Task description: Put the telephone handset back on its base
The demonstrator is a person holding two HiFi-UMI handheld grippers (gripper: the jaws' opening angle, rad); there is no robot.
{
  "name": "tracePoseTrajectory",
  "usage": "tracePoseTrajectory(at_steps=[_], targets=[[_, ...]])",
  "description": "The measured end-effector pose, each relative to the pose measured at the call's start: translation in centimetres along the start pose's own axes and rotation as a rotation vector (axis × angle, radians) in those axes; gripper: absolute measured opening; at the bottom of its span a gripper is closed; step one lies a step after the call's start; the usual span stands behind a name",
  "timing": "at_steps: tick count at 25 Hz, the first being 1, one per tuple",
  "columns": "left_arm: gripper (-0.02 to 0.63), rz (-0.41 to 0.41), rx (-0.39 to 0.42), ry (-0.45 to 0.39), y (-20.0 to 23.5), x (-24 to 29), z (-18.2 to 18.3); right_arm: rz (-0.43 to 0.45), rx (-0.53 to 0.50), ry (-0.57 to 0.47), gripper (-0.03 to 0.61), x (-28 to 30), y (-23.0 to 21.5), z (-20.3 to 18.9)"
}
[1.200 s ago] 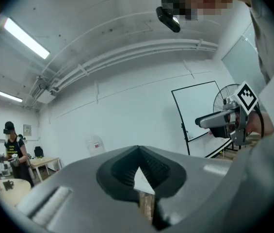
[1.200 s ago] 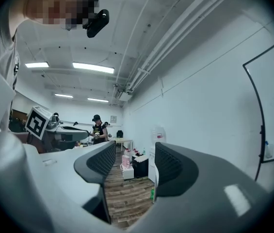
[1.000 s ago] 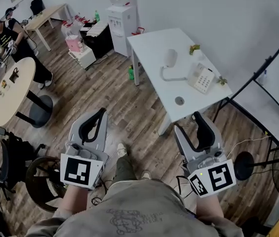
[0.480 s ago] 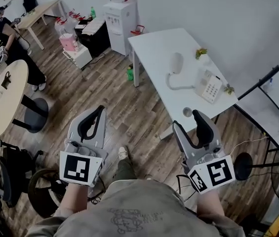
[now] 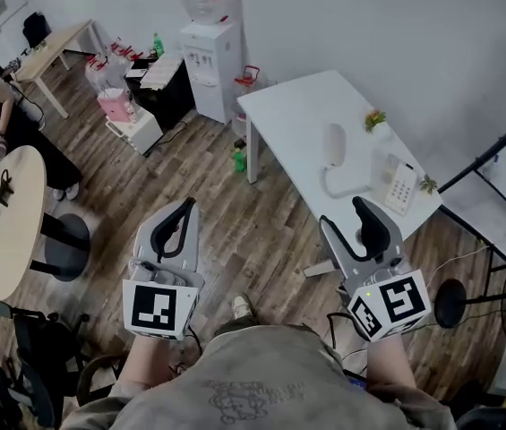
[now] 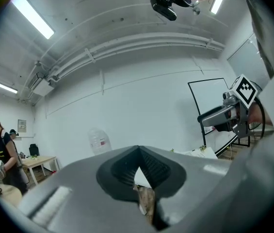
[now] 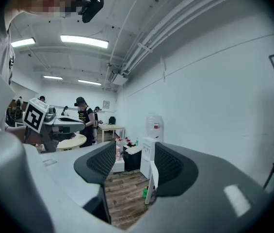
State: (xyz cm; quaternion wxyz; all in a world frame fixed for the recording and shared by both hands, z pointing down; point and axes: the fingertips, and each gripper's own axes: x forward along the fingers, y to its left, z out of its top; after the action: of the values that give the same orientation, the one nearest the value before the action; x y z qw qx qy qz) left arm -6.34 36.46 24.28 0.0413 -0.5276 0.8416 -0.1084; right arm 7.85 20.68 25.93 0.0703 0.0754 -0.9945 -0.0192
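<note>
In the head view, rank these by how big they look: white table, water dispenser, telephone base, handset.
1. white table, clearly largest.
2. water dispenser, though it stands farther from the camera.
3. telephone base and handset: both small and too alike to rank.

One handset [image 5: 335, 144], one telephone base [image 5: 401, 186], one white table [image 5: 284, 119], one water dispenser [image 5: 209, 56], two hand-held grippers [image 5: 184, 207] [image 5: 361, 207]
</note>
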Motion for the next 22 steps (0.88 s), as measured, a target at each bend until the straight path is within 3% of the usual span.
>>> tracePoseTrajectory(at_steps=[9, 22], targets=[[0.002, -0.078, -0.027, 0.026, 3.4, 5.9, -2.5, -0.094, 0.017, 0.071, 0.267, 5.6, -2.8, -1.3], [0.000, -0.216, 0.022, 0.040, 2.2, 22.1, -3.7, -0.194, 0.100, 0.139, 0.267, 13.1, -14.5, -6.0]])
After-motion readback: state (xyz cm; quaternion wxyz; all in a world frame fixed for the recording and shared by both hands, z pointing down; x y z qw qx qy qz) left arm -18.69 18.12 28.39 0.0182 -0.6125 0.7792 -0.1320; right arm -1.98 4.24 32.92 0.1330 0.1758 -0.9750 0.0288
